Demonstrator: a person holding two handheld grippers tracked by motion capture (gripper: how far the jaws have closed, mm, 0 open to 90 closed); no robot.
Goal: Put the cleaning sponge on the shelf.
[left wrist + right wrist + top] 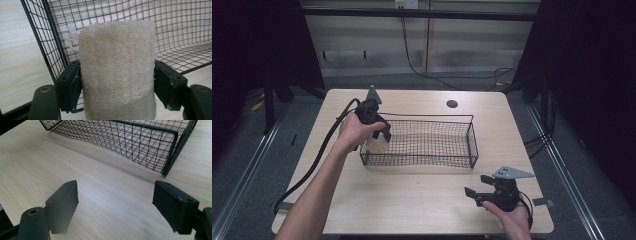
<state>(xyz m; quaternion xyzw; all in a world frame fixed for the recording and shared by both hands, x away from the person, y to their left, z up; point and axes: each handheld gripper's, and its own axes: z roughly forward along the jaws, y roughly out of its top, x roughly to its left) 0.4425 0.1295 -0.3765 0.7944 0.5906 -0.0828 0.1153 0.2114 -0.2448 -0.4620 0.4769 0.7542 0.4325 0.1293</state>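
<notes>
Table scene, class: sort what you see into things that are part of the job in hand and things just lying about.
In the job:
left gripper, shut on the loofah
wire basket

Lying about:
right gripper, open above bare table
round hole
floor cable

A pale, fibrous loofah cylinder [117, 72] stands upright, clamped on 2 sides, at the 9 o'clock end of the black wire basket [472, 137], mid-table; a white string loop at its top.

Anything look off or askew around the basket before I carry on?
Nothing stands out. The wire basket sits flat and square on the table, the loofah is gripped evenly by the left tongs, and the right tongs are open, apart from the basket.
</notes>
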